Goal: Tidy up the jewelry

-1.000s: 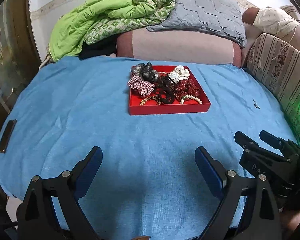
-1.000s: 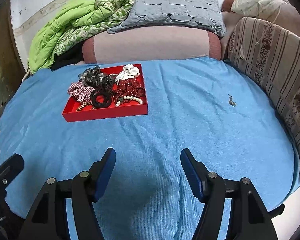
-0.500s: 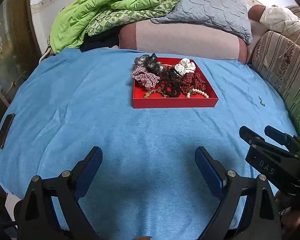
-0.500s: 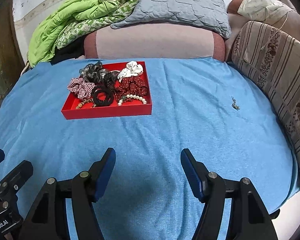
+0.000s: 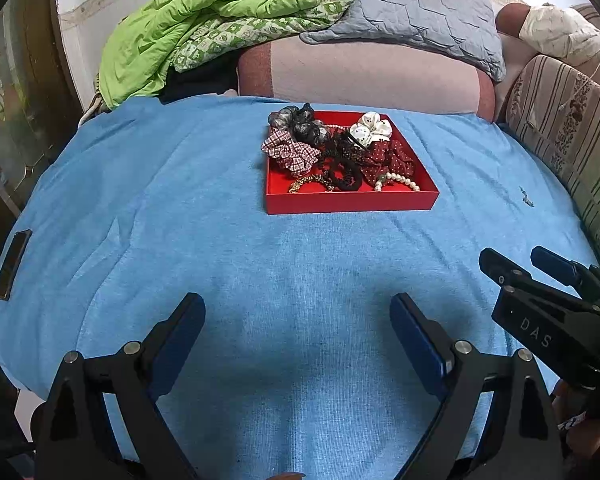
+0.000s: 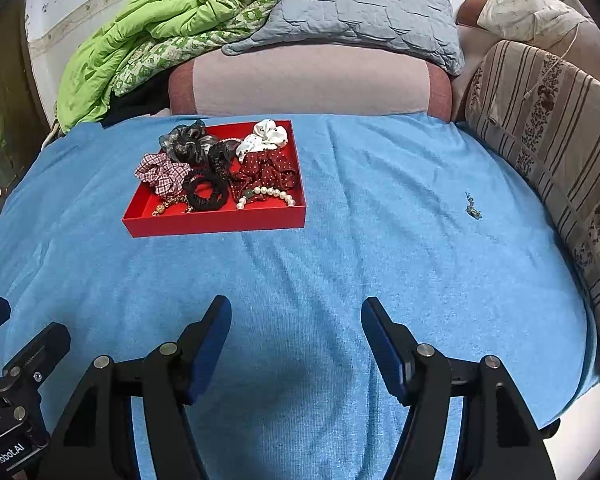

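Both grippers hover side by side, tilted down over the blue cover point(image 6: 340, 264) — the left gripper point(image 5: 298, 320) and the right gripper point(image 6: 296, 322) each with jaws spread wide, nothing between them. The red tray point(image 6: 220, 222) sits well ahead, heaped with scrunchies point(image 6: 162, 172) and a pearl bracelet point(image 6: 268, 194). Only the right wrist view shows clearly a small trinket point(image 6: 473, 206) lying apart on the cover; the left's catches a dark flat object point(image 5: 12, 264) at the bed's edge. Pillows point(image 5: 412, 12) and a green quilt point(image 5: 188, 24) pile behind.

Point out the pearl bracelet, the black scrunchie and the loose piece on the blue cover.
pearl bracelet point(image 6: 274, 193): right wrist view, mid-strand.
black scrunchie point(image 6: 205, 203): right wrist view, near rim.
loose piece point(image 6: 472, 206): right wrist view, its middle.
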